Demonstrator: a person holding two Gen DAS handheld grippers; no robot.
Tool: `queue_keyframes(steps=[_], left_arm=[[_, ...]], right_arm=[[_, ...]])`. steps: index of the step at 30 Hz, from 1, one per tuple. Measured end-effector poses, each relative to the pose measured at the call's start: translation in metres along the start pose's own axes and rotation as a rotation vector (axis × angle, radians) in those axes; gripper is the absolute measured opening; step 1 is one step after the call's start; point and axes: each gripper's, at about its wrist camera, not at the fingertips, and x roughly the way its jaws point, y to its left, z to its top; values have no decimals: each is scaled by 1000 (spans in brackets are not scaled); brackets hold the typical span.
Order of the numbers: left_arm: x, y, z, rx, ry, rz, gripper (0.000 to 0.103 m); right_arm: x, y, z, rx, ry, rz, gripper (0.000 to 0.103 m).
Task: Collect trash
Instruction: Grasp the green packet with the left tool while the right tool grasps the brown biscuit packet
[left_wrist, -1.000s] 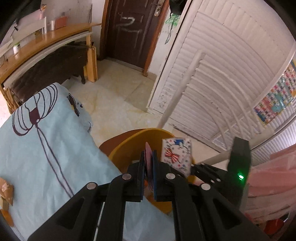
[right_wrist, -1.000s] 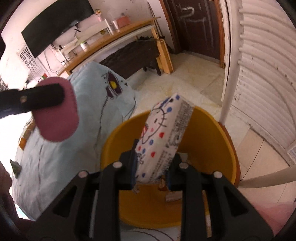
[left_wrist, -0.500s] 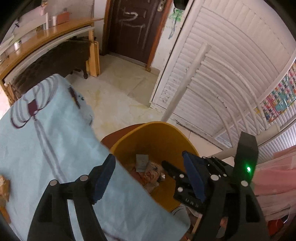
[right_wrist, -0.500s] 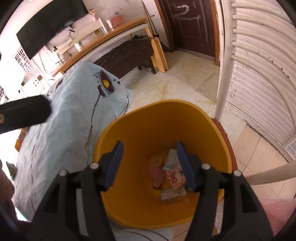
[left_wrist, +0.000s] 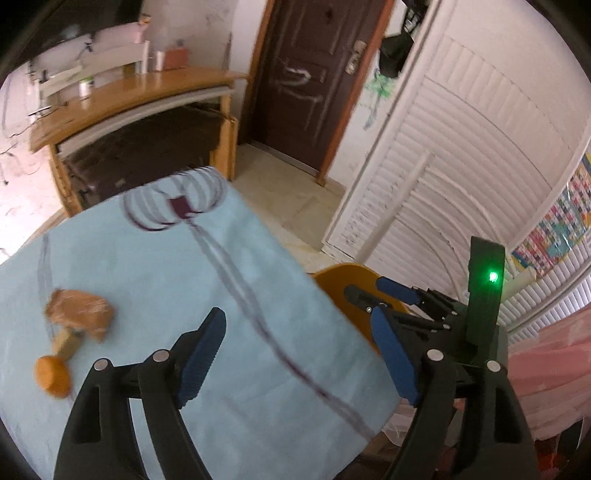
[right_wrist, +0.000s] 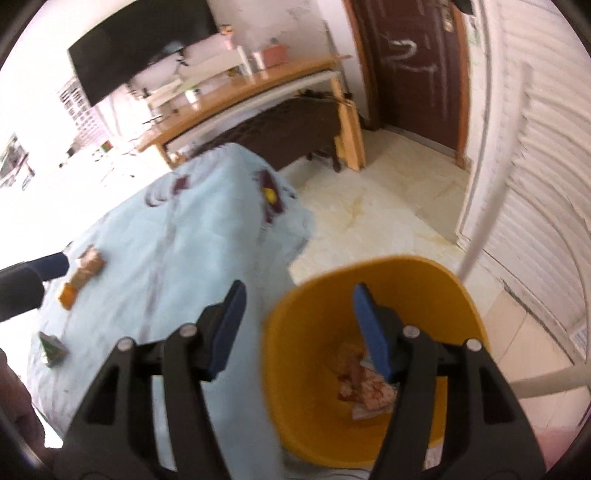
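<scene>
Lying on the smooth light-blue bed sheet (right_wrist: 177, 258) with its dark line print: 1 crumpled brown wrapper (left_wrist: 79, 308), 1 orange round piece (left_wrist: 51, 374) and 1 small dark green packet (right_wrist: 51, 347), all blurred, while 1 round yellow plastic bin (right_wrist: 461, 295) beside the bed holds a heap of crumpled pink-and-white wrappers (right_wrist: 364, 387) at its bottom. Left tongs (left_wrist: 295, 354), black with ribbed blue pads, are opening over the sheet with nothing between them; right tongs (right_wrist: 299, 328), same build, stand apart and empty, 1 pad above the bin and 1 above the sheet.
</scene>
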Motion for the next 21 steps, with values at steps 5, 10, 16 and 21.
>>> queue_keyframes(steps=[5, 10, 16, 21], left_arm=[[-33, 38, -17, -43, -29, 59, 78], [-58, 89, -46, -107, -10, 111, 79], [-71, 132, -73, -120, 17, 148, 79], [-72, 145, -87, -80, 47, 106, 79]], right_arm=[[0, 47, 8, -80, -5, 54, 69], [8, 91, 15, -160, 10, 96, 69], [17, 136, 17, -228, 29, 136, 69], [23, 163, 18, -267, 44, 150, 69]])
